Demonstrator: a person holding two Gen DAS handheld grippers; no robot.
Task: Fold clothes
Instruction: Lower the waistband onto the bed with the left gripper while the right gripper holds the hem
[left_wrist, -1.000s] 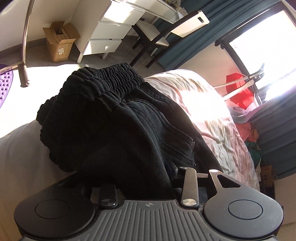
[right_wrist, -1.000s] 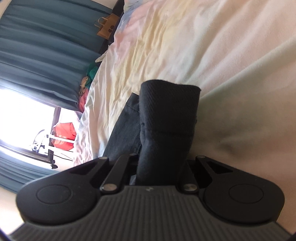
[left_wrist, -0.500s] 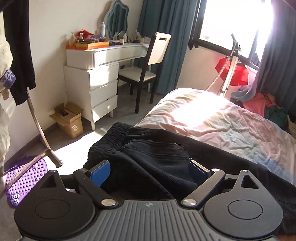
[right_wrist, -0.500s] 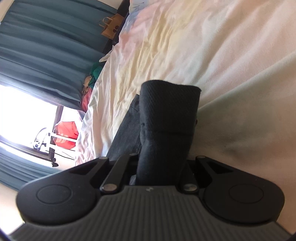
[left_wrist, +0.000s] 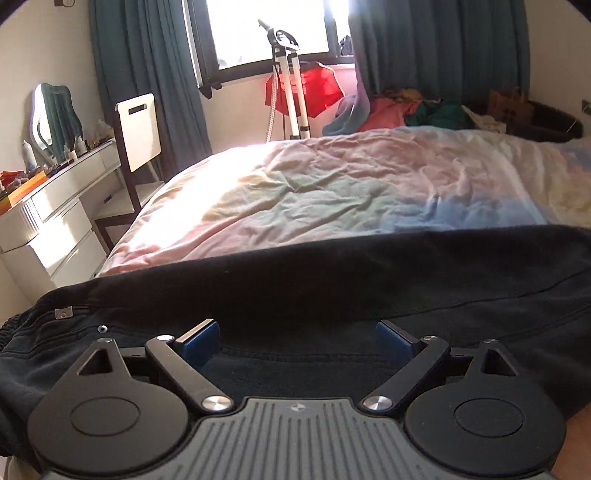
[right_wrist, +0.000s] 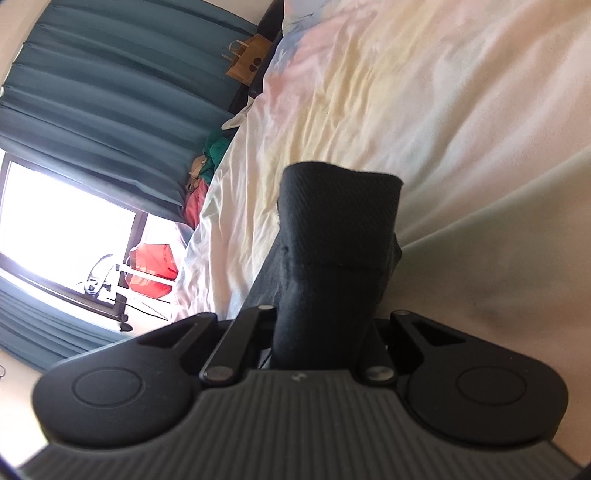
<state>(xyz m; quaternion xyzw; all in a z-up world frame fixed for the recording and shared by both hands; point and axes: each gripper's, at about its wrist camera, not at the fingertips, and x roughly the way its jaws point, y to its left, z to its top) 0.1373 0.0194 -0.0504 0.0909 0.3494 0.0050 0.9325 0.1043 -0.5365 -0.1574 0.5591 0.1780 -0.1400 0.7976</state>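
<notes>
**Left claw lets go as black trousers stretch across the bed**

Released within the last second, the black trousers (left_wrist: 332, 291) no longer bunch between the fingers of the left gripper (left_wrist: 297, 341), whose jaws have just been opening; its view has swung from the white dresser (left_wrist: 55, 218) to the window. Both blue pads (left_wrist: 201, 341) now stand wide apart above the dark cloth, which runs as a band across the lower half of the left wrist view, its ends cut off at both edges. Whether the pads touch the fabric is hard to tell. A small metal clasp shows at the lower left. Beyond lies the pastel bed sheet (left_wrist: 332, 184), with a red object (left_wrist: 314, 90) and a pile of clothes under the glare of the window.

The right gripper (right_wrist: 325, 325) has not shifted: its jaws are clamped on a trouser leg end (right_wrist: 338, 221) that stands up at frame centre and hides the fingertips. Teal curtains (right_wrist: 110, 92) fill the upper left.
</notes>
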